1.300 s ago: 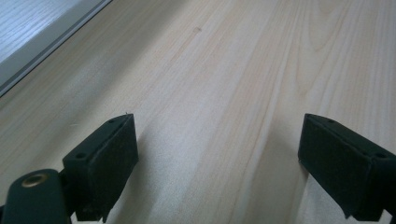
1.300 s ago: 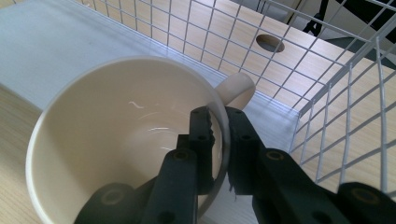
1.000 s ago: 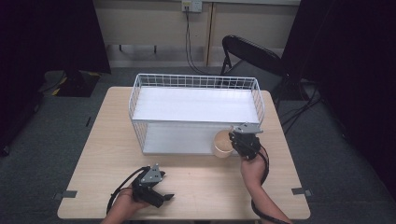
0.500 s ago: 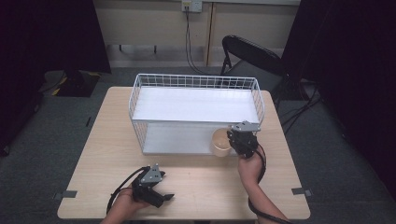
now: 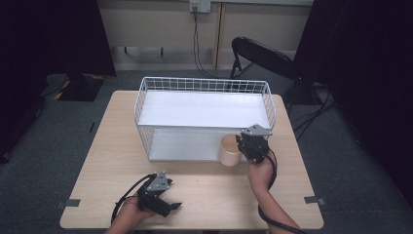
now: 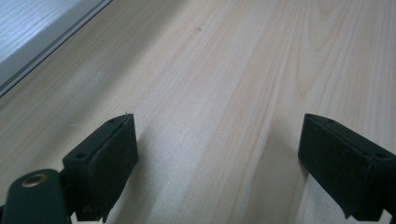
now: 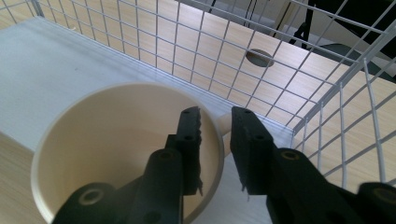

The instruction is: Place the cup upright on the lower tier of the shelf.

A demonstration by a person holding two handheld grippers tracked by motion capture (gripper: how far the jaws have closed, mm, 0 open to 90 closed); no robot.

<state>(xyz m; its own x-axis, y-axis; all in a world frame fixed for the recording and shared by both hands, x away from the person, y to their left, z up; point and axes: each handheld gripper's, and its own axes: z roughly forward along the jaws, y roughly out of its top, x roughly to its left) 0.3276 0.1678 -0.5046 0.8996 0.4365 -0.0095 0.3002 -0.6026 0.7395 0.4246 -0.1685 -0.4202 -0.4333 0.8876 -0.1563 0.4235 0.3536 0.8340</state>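
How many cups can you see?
1. The cup sits at the basket's front right corner, with the right tongs pinching its rim, one jaw inside and one outside. I see no others.

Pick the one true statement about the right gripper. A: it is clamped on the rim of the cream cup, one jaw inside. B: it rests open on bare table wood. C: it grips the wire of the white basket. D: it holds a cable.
A: the right gripper has one jaw inside the round cream cup and the other outside its wall, closed on the rim, beside the white wire basket.
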